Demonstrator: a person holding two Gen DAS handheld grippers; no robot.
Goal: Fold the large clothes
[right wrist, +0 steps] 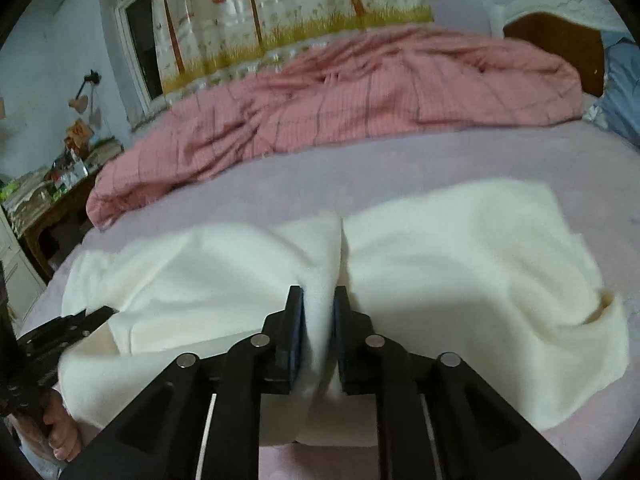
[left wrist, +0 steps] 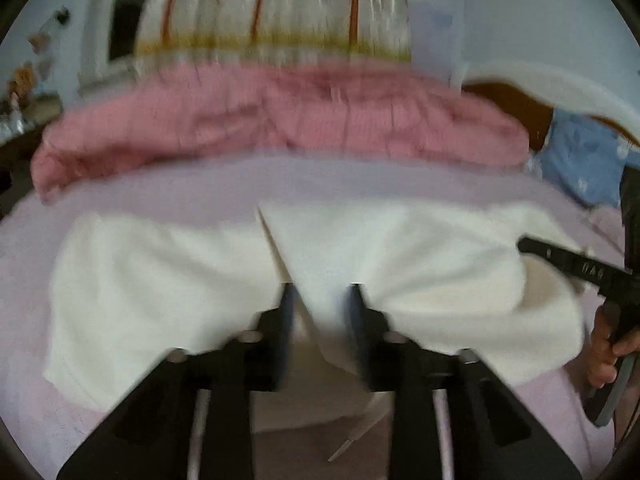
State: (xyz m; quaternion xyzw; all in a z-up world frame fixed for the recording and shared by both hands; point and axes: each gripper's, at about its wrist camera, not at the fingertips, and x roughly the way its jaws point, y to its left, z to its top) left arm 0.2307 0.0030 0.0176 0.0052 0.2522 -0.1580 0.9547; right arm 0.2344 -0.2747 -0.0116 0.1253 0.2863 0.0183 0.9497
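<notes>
Jaws on both grippers pinch folds of one large cream-white fleece garment [right wrist: 460,264], spread across the lilac bed sheet [right wrist: 400,160]. Left gripper [left wrist: 320,300] stands narrowly parted around a ridge of cloth; right gripper [right wrist: 319,300] is closed tighter on its own ridge. To fold well, I'd say: lift both edges level, carry them over together, keep tension even. Count: one sheet, one rumpled pink checked quilt [right wrist: 340,96], one garment, two grippers.

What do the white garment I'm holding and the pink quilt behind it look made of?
White garment: probably fleece or soft knit, matte and fuzzy, with thick soft folds. Pink quilt: likely thin woven cotton, matte, faint check lines, fine wrinkles.
</notes>
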